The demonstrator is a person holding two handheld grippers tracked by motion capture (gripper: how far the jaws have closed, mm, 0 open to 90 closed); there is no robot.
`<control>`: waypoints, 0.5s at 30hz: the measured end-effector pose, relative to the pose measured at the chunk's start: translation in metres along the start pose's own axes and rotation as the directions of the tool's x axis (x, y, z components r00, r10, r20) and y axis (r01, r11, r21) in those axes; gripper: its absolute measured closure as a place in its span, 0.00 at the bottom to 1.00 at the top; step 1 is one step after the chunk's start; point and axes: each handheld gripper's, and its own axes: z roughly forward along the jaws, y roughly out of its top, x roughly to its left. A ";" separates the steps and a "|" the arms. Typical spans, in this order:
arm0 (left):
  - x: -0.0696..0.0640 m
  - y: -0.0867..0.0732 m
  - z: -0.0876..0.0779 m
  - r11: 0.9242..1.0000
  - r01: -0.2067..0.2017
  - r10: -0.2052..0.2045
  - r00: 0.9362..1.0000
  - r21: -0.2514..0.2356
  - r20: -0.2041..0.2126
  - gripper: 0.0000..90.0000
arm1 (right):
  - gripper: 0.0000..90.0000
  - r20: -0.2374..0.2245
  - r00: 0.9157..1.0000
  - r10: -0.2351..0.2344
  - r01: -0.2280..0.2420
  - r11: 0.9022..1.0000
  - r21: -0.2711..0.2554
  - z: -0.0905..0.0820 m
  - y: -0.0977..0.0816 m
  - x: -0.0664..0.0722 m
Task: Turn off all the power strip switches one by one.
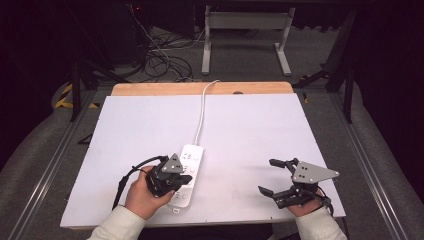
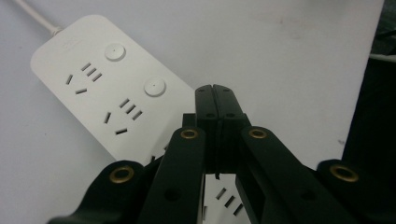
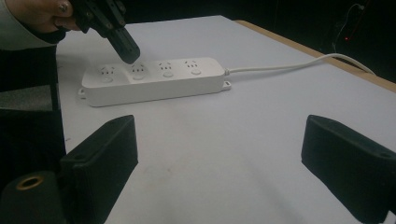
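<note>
My left tongs (image 3: 126,49), pressed together, hung over the strip (image 3: 154,81); off-centre, they could miss its button, while my right tongs (image 1: 281,177) gaped.

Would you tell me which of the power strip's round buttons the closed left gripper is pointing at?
The left gripper points at the second button from the strip's free end, on the power strip; the others lie clear of its tip.

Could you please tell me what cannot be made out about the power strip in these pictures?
- High view: the left gripper covers part of the white plastic power strip.
- Left gripper view: shut jaws hide its near sockets.
- Right gripper view: whether the tips touch it is unclear.
</note>
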 end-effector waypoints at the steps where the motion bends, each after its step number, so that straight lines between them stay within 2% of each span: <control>1: 0.001 -0.001 0.001 1.000 0.002 -0.002 1.000 0.003 0.000 1.00 | 0.12 -0.001 1.000 0.000 0.000 1.000 -0.003 0.000 0.000 0.000; 7: 0.005 -0.004 0.007 1.000 0.016 -0.016 1.000 0.018 -0.001 1.00 | 0.12 -0.003 1.000 0.000 0.000 1.000 -0.003 0.000 0.000 0.000; 15: 0.003 -0.004 0.013 1.000 -0.001 0.001 1.000 0.023 0.005 1.00 | 0.12 -0.004 1.000 0.002 -0.002 1.000 0.001 0.001 0.000 0.000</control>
